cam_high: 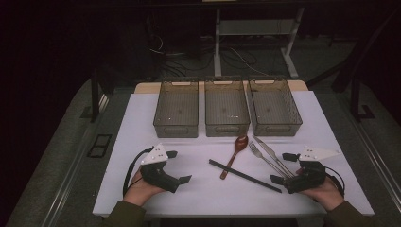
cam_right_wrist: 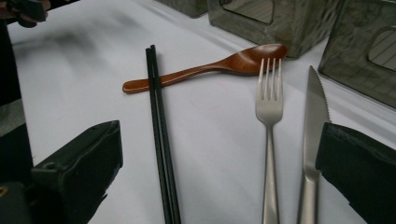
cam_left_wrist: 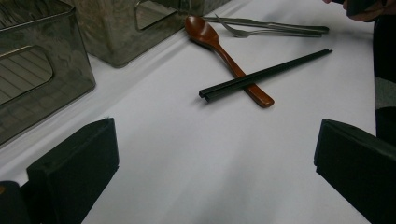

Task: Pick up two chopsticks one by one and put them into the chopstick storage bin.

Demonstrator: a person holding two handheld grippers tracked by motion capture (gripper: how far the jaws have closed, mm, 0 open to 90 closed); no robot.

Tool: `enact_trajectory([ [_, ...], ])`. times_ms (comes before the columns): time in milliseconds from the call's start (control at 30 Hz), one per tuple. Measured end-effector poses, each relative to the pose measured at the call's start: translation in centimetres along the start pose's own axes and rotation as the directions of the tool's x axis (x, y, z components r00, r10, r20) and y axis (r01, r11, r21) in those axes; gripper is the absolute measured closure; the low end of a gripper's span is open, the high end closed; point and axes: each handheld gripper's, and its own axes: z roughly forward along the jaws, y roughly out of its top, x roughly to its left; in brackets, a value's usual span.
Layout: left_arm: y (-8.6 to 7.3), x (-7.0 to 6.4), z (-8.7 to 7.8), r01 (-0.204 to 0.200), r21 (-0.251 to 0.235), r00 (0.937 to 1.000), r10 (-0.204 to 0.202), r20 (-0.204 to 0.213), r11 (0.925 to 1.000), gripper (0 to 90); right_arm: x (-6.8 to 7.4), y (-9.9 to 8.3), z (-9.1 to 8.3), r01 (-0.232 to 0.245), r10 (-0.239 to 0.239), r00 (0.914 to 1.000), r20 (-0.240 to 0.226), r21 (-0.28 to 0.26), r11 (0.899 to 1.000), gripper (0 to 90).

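Black chopsticks [cam_high: 245,175] lie across the brown wooden spoon [cam_high: 234,156] mid-worktop [cam_high: 198,189] — steel fork [cam_high: 265,158] and knife [cam_high: 273,153] just beside the right gripper [cam_high: 280,168]. Left gripper [cam_high: 178,166] rests well apart — both spread, holding nothing.

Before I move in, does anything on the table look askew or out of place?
Only one thing: the black chopsticks lie across the handle of the wooden spoon, resting on top of it. The fork and knife lie neatly side by side. The three bins are lined up; nothing is spilled.
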Motion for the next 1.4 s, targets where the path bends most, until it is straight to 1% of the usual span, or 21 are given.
enact_trajectory([
  [233, -0.1, -0.3, 0.0, 0.005, 0.001, 0.9999, -0.005, 0.012, 1.0, 0.0, 0.0, 0.6, 0.0, -0.001, 0.001, 1.0, -0.005, 0.025, 1.0, 1.0],
  [300, -0.1, -0.4, 0.0, 0.002, 0.0, 0.9999, -0.002, 0.014, 1.0, 0.0, 0.0, 0.7, 0.0, 0.005, -0.005, 1.0, -0.005, 0.029, 1.0, 1.0],
  [433, 0.0, -0.4, 0.0, -0.002, 0.001, 0.9999, 0.002, 0.014, 1.0, 0.0, 0.0, 1.0, 0.1, 0.001, -0.001, 1.0, -0.005, 0.031, 1.0, 1.0],
  [467, 0.0, -0.4, 0.1, 0.0, 0.001, 0.9999, 0.0, 0.016, 1.0, 0.0, 0.0, 1.1, 0.2, 0.006, -0.006, 1.0, -0.007, 0.04, 0.999, 1.0],
  [633, 0.1, -0.5, 0.1, -0.024, 0.02, 0.9996, 0.024, 0.016, 0.9995, 0.0, 0.1, 1.5, 0.3, 0.01, -0.01, 0.9998, -0.015, 0.057, 0.998, 1.0],
  [900, 0.1, -0.5, 0.2, -0.012, 0.022, 0.9998, 0.012, 0.018, 0.9997, 0.0, 0.1, 1.9, 0.7, 0.013, -0.011, 0.9997, -0.021, 0.07, 0.997, 1.0],
  [1167, 0.2, -0.5, 0.0, -0.012, 0.009, 0.9999, 0.012, 0.008, 0.9999, 0.0, 0.1, 2.5, 1.3, 0.019, -0.017, 0.9992, -0.037, 0.077, 0.997, 1.0],
  [1400, 0.3, -0.7, 0.0, -0.005, -0.003, 0.9999, 0.005, 0.01, 1.0, 0.0, 0.1, 3.1, 2.1, 0.027, -0.024, 0.9988, -0.043, 0.079, 0.997, 1.0],
])
